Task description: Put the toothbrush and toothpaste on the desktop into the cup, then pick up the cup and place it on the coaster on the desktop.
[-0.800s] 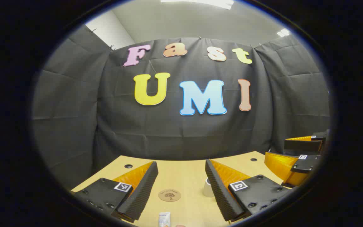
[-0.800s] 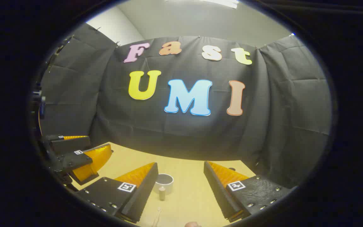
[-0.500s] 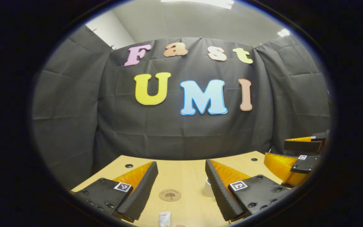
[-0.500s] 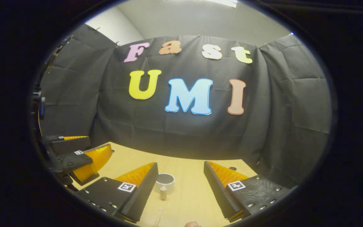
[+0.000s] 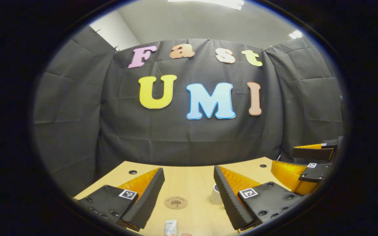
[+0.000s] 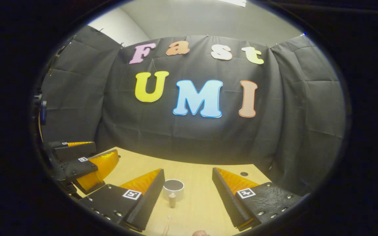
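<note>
Both grippers hang above the near edge of the wooden desktop (image 5: 189, 177), jaws spread wide and holding nothing.

In the left gripper view, the left gripper (image 5: 189, 196) looks straight over the round brown coaster (image 5: 176, 202), which lies between its fingers a little farther out. The white toothpaste tube (image 5: 171, 227) lies nearer, at the bottom edge of that view, its long axis running roughly away from the gripper; only its far end shows. The white cup (image 5: 216, 195) stands upright to the right of the coaster, partly hidden behind the gripper's right finger.

In the right gripper view, the right gripper (image 6: 188, 196) has the same cup (image 6: 173, 189) just ahead and slightly left of centre, mouth up and empty. A small brownish upright piece (image 6: 172, 200) stands just in front of the cup; what it is cannot be told. Nearer still, the pale toothbrush (image 6: 167, 224) lies close to the bottom edge, its long axis pointing roughly towards the cup.

By this layout the toothpaste falls to the left gripper and the toothbrush to the right; each would call for a downward reach close in, with the fingers closing across the thing's narrow width.
</note>
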`<state>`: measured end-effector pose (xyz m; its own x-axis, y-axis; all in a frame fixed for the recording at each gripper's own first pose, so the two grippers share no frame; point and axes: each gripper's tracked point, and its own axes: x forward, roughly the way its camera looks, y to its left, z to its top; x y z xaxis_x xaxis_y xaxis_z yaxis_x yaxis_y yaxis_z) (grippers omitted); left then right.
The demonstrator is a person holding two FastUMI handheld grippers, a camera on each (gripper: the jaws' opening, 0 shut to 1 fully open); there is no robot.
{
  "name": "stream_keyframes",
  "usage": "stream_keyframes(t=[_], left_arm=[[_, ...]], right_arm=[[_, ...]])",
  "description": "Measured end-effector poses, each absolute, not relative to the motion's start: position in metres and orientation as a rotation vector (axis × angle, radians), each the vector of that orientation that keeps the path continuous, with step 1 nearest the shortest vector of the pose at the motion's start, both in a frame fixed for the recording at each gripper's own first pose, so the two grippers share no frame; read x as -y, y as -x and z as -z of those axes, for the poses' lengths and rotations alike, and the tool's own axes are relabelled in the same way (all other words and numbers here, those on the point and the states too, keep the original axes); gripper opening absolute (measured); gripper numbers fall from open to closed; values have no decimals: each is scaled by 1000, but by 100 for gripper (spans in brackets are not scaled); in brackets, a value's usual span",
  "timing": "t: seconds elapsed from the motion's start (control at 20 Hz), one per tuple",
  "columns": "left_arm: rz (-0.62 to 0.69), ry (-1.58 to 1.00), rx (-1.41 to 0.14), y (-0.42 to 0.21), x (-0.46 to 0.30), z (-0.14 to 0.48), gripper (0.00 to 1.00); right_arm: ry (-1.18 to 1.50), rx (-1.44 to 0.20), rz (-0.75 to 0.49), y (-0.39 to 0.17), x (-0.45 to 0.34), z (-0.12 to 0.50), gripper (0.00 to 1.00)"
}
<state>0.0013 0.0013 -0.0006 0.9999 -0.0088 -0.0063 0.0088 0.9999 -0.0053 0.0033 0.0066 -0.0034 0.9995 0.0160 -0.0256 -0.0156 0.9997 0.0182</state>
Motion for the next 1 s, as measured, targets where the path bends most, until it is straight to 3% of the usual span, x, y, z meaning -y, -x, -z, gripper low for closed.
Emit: stream_keyframes(t=[0.4, 1.0], left_arm=[[8, 22, -85, -5, -9, 27, 96], [-19, 88, -540, -1, -33, 151, 97]], right_arm=[[-27, -100, -43, -7, -18, 22, 89], [-73, -488, -85, -9, -48, 117, 90]])
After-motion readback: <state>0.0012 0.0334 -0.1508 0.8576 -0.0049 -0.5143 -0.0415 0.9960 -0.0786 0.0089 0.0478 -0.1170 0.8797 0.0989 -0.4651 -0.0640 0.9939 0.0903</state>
